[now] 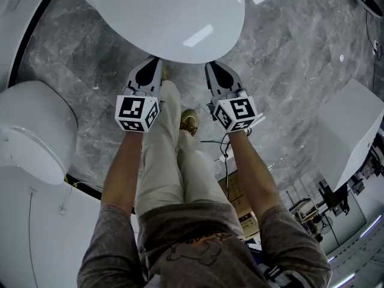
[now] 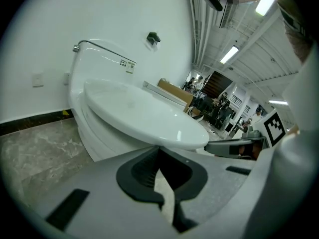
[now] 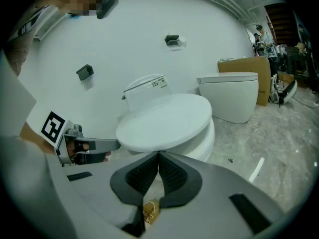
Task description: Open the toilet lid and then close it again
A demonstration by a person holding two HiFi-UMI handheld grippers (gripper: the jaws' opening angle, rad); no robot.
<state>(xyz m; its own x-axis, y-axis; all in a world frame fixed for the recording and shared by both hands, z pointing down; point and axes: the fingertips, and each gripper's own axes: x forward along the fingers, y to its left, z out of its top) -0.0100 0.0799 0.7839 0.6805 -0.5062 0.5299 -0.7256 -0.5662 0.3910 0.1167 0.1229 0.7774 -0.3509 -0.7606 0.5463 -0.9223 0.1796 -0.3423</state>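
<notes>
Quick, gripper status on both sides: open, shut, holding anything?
Left gripper: shut, nothing between the jaws, tips by the front edge of the toilet lid.
Right gripper: shut, empty, also by that edge.

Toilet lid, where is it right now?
The toilet lid is down, at the top middle of the head view, its front edge just beyond the tips of the left tongs and the right tongs.
</notes>
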